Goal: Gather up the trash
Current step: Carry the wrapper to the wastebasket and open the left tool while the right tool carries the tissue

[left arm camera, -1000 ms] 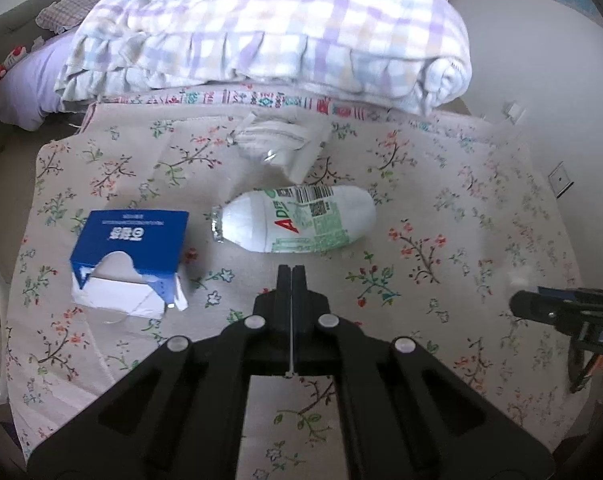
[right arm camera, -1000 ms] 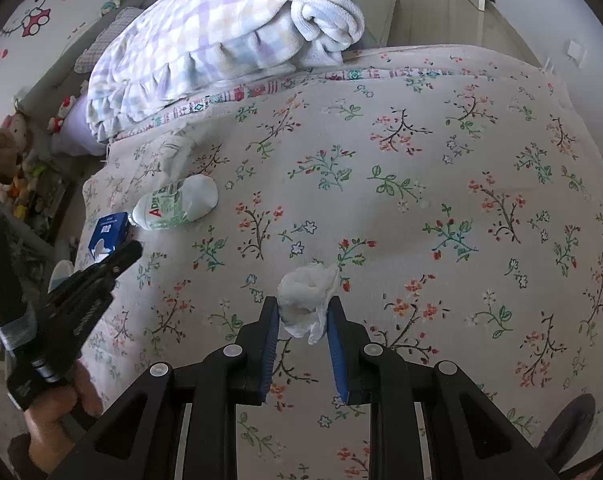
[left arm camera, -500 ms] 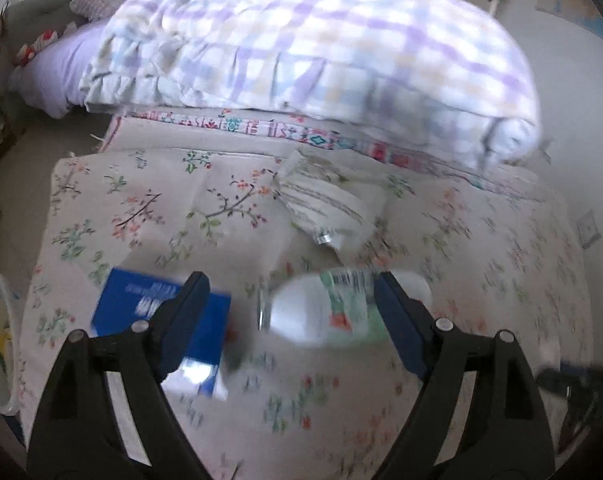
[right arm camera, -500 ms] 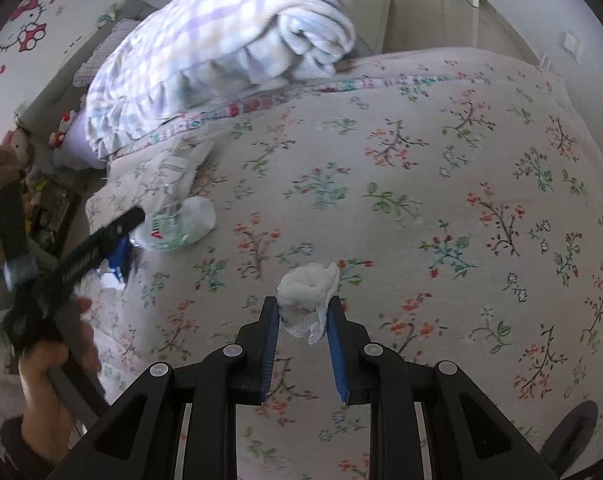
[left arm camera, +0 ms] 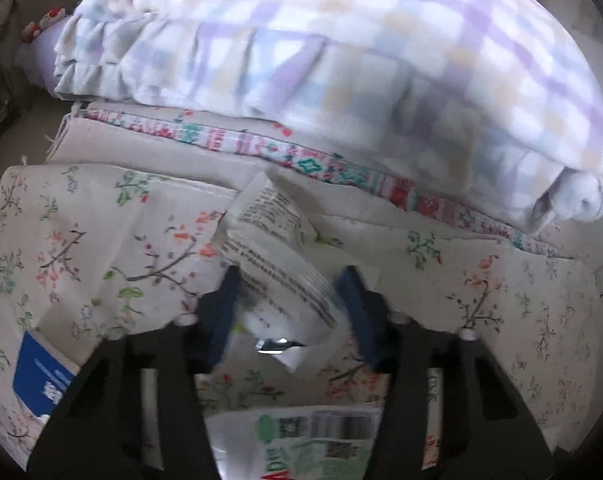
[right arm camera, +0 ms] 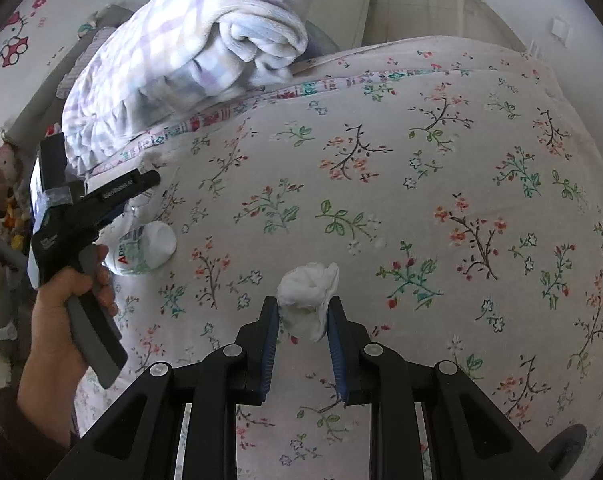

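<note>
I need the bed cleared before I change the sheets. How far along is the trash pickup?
Nothing looks finished yet. In hand: the right hand-held gripper is shut on a crumpled tissue, and the left hand-held gripper is closing around a printed plastic wrapper, though a firm grip isn't clear. Still left on the floral bedspread: the white bottle and the blue tissue box, if that counts as trash.

- The left gripper (left arm camera: pixel 287 304) points down at a crumpled printed wrapper (left arm camera: pixel 275 248) lying on the flowered bed (left arm camera: pixel 101 240).
- Its jaws are closing with the wrapper's near end between the blue-padded fingers (left arm camera: pixel 351 300) (contact is too blurred to tell).
- A bottle (left arm camera: pixel 297 440) lies below the gripper.
- A blue box (left arm camera: pixel 37 376) sits at the left.
- A checked blanket (left arm camera: pixel 341 48) is piled behind.
</note>
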A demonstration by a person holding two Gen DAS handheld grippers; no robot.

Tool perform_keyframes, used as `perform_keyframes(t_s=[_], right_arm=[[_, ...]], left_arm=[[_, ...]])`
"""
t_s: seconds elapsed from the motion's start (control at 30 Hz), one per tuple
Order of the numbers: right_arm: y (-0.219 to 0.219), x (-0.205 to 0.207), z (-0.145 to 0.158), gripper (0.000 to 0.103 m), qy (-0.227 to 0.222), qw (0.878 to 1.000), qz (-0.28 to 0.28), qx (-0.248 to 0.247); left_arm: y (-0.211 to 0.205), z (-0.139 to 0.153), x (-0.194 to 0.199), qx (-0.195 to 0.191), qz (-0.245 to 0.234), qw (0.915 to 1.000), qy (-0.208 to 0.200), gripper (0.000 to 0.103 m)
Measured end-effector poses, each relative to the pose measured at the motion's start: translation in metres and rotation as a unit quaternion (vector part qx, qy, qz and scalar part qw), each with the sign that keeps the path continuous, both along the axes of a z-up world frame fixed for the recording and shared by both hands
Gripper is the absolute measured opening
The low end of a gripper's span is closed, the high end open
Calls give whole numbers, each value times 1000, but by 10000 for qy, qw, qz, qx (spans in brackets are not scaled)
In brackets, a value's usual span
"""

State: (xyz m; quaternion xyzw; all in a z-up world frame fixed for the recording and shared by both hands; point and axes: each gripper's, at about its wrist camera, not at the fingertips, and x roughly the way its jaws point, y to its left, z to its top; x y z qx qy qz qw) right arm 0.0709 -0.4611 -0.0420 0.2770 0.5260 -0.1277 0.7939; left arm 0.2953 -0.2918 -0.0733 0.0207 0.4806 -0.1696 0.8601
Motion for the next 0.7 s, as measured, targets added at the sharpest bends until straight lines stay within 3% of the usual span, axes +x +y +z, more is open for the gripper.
perform_keyframes(t_s=[0.1,0.13,0.33,0.7], right_arm=[[-1,1,-1,25,-5,10000,-17,26],[-1,1,1,25,-18,10000,-27,30],[2,-4,16,25,-227,9997,-64,59],[26,-12,43,25,-592,9981,39,142]], left_arm=[[-10,0,-7,146,-210,9997,-16,10],[-13,0,-9,180,-284,9994,-16,8],[-4,18,-32,-72,-561,9984,-87,7],[57,81,-88,-495,-978,9932,-392,7]])
